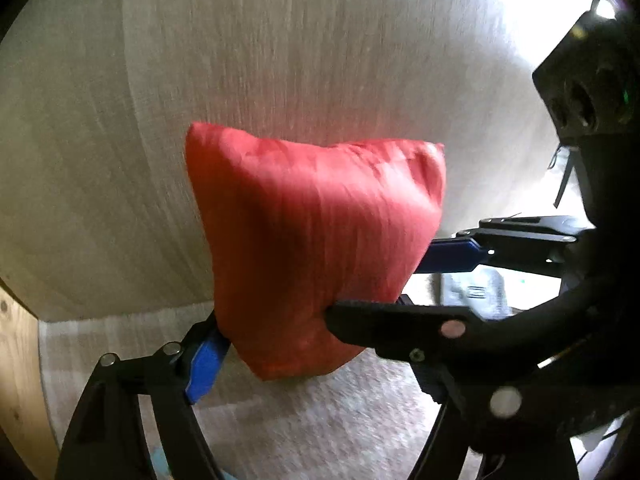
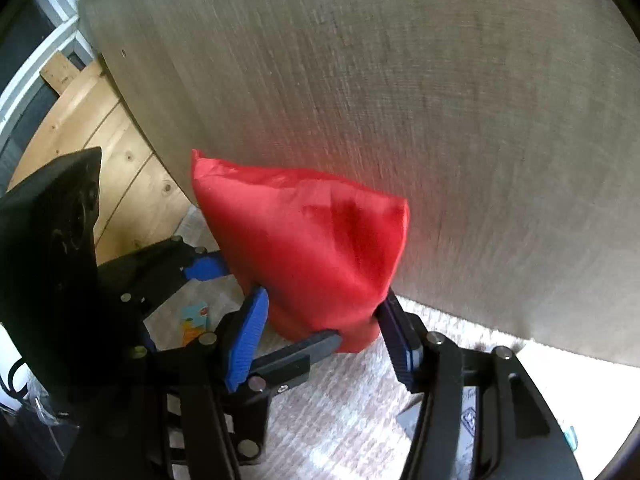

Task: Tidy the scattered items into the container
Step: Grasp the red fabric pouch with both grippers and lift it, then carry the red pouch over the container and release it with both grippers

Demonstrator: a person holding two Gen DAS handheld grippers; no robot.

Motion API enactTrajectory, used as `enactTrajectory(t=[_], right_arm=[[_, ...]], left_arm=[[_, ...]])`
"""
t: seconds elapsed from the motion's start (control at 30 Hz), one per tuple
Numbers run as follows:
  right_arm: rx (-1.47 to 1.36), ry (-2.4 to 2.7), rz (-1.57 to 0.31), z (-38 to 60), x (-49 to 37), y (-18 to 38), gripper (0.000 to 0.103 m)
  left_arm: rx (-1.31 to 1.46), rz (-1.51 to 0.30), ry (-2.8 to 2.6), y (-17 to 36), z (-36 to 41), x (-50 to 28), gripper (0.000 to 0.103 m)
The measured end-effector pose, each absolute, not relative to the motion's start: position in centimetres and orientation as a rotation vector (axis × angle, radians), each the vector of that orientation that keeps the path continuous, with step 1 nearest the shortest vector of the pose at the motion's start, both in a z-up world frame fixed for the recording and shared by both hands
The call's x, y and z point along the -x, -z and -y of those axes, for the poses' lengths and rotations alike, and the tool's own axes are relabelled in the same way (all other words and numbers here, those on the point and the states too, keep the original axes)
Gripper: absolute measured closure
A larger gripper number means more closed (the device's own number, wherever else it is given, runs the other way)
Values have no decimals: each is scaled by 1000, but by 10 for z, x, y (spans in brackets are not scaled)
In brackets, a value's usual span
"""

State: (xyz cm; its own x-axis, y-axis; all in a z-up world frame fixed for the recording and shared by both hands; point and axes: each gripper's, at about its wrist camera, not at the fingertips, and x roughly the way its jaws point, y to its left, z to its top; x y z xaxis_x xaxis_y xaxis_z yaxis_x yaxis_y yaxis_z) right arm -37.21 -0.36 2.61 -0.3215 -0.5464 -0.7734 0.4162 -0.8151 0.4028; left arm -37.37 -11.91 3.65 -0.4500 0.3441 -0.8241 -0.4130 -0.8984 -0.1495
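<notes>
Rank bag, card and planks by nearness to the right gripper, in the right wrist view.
1. Bag, between the right gripper's fingers.
2. Card, lower left, lying flat.
3. Planks, upper left, beyond the card.

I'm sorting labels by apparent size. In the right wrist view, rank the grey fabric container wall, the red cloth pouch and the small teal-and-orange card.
1. Grey fabric container wall, fills most of the view.
2. Red cloth pouch, though it is nearer the camera.
3. Small teal-and-orange card, partly hidden.
</notes>
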Motion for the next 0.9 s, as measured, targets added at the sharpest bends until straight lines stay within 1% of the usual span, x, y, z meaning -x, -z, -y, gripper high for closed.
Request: enactTrajectory(t=[0.17,0.33,0.43,0.63,0.73,0.9], right_arm=[[-1319,2156,218,-14,361,-46,49],[-1287,2183,203,-39,331,-76,49],[-1281,2192,207,-63,308,-94,49],[-1262,2251,211,-122,252,-126,49],[-1260,2301,232,-168,221,-143,49],[-1284,2401,286,-240,172,-157,49]], left_arm=[[1262,-117,-2362,-63,103,349,31],[1220,-130,-2342,-91,74,313,31],[1197,-160,-2329,-109,48,285,34],[1152,-222,-2289,-139,-18,235,34],[1121,-229,-2255,-151,-53,214,35],[1067,-262,-2143,-164,-134,169,35]])
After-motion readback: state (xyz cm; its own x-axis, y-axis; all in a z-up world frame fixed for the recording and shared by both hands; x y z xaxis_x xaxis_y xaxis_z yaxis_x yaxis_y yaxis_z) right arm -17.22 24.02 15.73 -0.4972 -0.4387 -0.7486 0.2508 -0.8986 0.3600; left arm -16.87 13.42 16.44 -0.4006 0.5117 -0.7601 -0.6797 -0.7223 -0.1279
